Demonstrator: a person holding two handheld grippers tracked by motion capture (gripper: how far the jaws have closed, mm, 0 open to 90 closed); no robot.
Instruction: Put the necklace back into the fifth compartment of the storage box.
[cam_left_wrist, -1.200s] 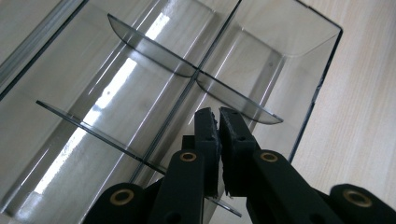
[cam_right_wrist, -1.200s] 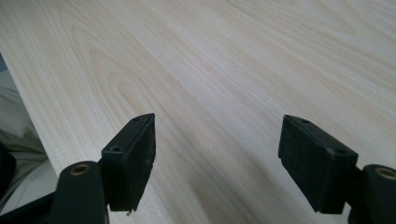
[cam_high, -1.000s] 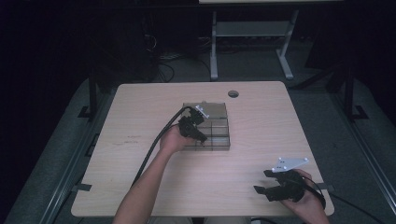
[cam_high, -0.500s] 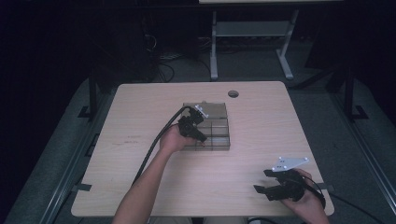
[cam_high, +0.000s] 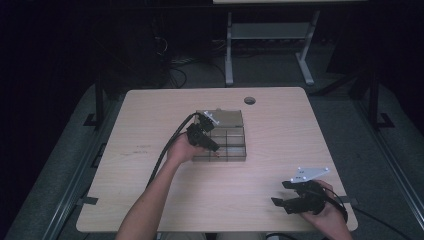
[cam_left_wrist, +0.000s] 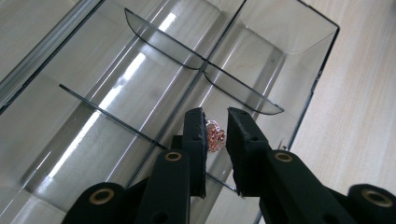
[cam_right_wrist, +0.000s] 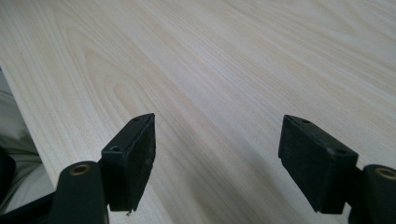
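A clear plastic organiser box with dividers lies at the table's middle, its lid open at the back. My left gripper reaches into the box's near left corner. In the left gripper view its jaws stand close together around a small pink beaded cluster, which touches both pads, above a compartment by the box's end wall. My right gripper rests near the table's front right edge. Its jaws are wide open over bare wood, with nothing between them.
The pale wooden table has a round cable hole at the back. The left gripper's cable trails along the forearm to the front edge. A metal stand is on the dark floor behind the table.
Almost nothing differs; the left gripper stays at the box's near left corner and the right hand holds still.
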